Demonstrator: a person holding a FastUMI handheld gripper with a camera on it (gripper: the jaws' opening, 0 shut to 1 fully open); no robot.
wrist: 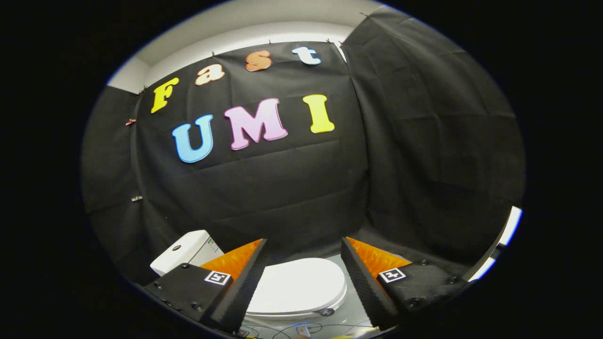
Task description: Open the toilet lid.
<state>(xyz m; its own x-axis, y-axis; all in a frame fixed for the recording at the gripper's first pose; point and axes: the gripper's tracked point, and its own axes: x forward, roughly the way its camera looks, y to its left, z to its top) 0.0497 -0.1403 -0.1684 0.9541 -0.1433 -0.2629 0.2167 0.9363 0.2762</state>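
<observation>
On the far left stands the white cistern [181, 256]; to its right, the toilet lid [297, 285] lies flat and closed, beyond and below the spread, empty fingers [247, 282] of the gripper [301, 282]. Nothing looks done yet: reaching, hooking its rim and lifting all remain.

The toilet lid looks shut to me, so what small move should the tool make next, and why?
Probably ease the tool down and forward toward the front rim of the toilet lid. The lid lies flat and closed, seen between the spread fingers with nothing held, and the tool seems well short of it. The tank sits behind on the left, so the free edge to lift is the nearer one.
</observation>
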